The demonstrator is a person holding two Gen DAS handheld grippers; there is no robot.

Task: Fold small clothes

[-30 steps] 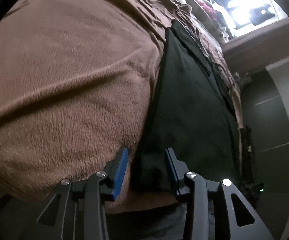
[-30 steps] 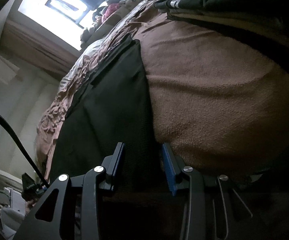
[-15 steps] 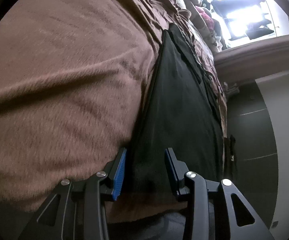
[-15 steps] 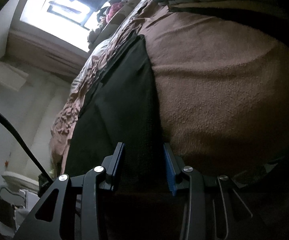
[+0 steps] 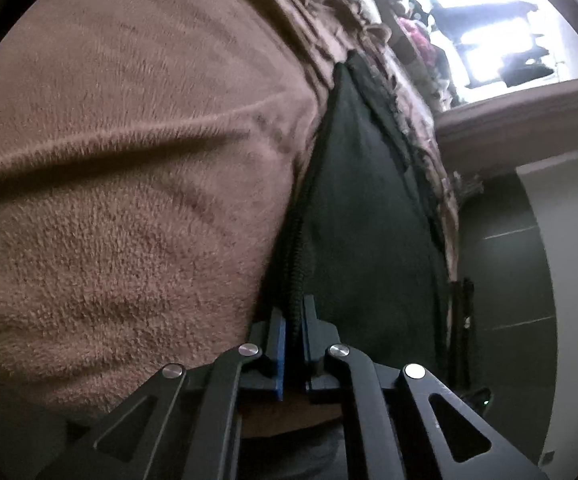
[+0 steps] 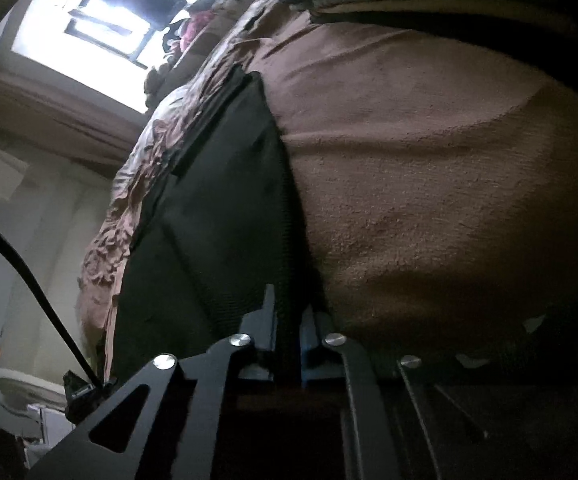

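Now both claws grip the near edge of the dark garment (image 5: 369,216), which lies flat on the brown blanket (image 5: 129,200) covering the bed: left claw (image 5: 293,320) clenched on the garment's ribbed hem at one near corner, right claw (image 6: 287,312) clenched on the opposite near corner, thin fabric pinched between the blue pads. Risk, as I judge it: the pinch is shallow and at the very hem, so a lift could let a corner slip free, or snag the fuzzy blanket beneath and drag it up, leaving the fold skewed.
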